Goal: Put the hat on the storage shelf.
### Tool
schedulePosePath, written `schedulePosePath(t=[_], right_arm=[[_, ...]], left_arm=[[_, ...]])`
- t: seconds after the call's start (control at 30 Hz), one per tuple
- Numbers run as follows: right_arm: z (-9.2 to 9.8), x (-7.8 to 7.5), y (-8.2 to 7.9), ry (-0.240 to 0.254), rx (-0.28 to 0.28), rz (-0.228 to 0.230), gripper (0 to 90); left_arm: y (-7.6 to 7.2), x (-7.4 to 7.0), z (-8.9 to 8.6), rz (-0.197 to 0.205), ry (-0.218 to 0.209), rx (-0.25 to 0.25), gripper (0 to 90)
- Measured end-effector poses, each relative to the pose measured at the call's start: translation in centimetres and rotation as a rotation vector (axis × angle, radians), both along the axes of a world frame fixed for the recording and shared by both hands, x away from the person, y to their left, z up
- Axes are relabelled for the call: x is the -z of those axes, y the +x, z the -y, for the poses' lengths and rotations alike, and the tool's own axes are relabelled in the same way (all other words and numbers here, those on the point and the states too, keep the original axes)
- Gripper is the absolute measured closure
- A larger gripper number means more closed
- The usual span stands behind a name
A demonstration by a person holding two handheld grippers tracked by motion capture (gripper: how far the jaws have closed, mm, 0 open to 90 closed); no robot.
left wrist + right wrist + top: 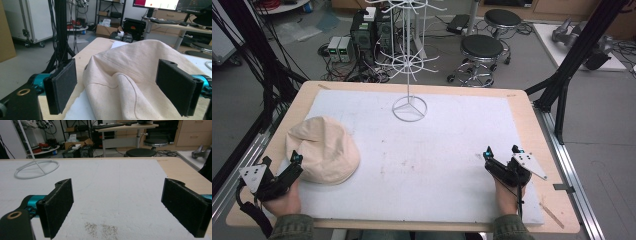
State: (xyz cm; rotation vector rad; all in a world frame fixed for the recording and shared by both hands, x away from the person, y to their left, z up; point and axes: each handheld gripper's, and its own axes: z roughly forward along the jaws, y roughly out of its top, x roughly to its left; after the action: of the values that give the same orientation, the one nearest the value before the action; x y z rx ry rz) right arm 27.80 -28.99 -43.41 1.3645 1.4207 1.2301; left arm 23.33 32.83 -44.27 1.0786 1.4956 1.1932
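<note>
The white foam-topped table (437, 150) carries a white wire display stand (409, 55) at twelve o'clock and a cream cloth hat (323, 149) at nine o'clock, crown up, brim slumped on the board. The hat looks light, soft and floppy: judged from its folds, it will sag and fold when lifted, not slip or break. The best hold seems to be the near brim edge or the crease (120, 82) rising between the jaws in the left gripper view. The left gripper (279, 167), at seven o'clock, has its jaws spread wide astride that fold, pressing nothing. The right gripper (503, 151), at four o'clock, gapes over bare board, well apart from the hat.
</note>
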Motion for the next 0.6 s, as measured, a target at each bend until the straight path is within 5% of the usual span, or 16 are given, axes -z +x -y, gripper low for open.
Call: schedulePosePath(t=[0.6], right_arm=[[0.20,0.15,0.20,0.002,0.031,-0.023,9.9]], left_arm=[[0.13,0.10,-0.02,-0.004,-0.017,0.017,17.4]])
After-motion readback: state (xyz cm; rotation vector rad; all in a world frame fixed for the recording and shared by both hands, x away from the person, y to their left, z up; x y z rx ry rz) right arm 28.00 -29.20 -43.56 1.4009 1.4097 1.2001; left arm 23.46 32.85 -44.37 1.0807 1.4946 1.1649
